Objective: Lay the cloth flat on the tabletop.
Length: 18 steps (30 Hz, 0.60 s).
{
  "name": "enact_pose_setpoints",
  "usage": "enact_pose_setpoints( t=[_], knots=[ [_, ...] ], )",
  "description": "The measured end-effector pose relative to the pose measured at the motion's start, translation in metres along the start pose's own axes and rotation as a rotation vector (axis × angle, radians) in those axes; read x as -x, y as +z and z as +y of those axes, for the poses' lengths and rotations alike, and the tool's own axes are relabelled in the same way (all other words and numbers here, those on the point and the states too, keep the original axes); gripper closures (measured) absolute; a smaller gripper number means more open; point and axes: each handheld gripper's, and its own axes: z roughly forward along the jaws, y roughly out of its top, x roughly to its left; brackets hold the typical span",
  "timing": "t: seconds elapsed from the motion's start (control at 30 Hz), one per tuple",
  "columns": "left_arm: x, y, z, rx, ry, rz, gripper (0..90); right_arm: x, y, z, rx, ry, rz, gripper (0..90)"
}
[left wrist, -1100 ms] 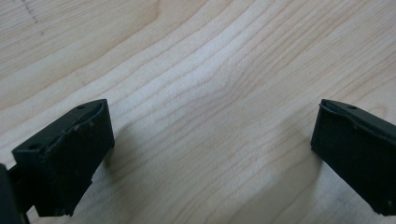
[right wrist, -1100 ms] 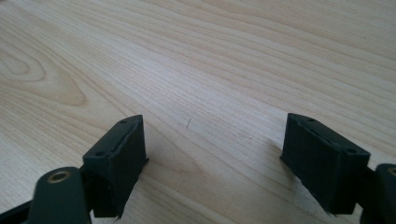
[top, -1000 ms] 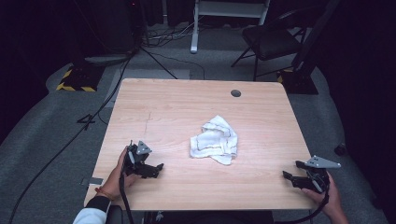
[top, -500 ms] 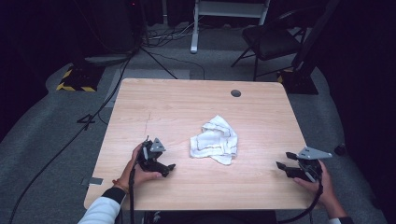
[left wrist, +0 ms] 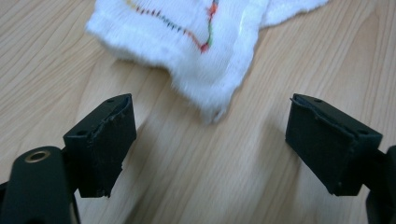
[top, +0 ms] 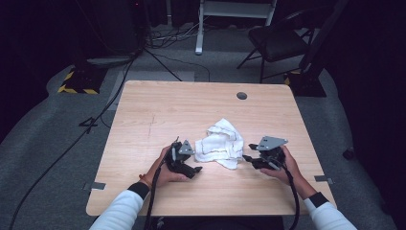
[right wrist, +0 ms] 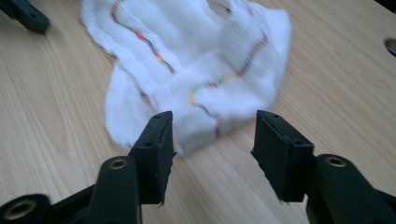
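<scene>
Dark floor ringed the wooden table we worked at. Our left gripper had just been narrowing its jaws, yet they stood apart on bare wood, with the cloth just ahead of them. Our right gripper had been narrowing too, gaping, with nothing pinched and the cloth's edge at its tips. That crumpled white cloth lay mid-table, between both grippers.
</scene>
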Motion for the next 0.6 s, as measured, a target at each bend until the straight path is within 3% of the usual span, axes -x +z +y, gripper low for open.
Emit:
enact_pose_setpoints(
  t=[0.1,0.4,0.6],
  knots=[
    [0.001,0.004,0.005,0.005,0.011,-0.007,19.2,-0.006,0.010,0.008,0.001,-0.013,0.016,51.2],
    [0.003,0.009,0.015,0.019,0.018,-0.032,55.8,-0.011,0.045,0.017,-0.048,-0.022,0.046,55.9],
    [0.006,0.004,0.017,-0.025,0.106,-0.028,76.7,-0.008,0.053,0.014,-0.081,-0.019,0.043,71.2]
  ],
)
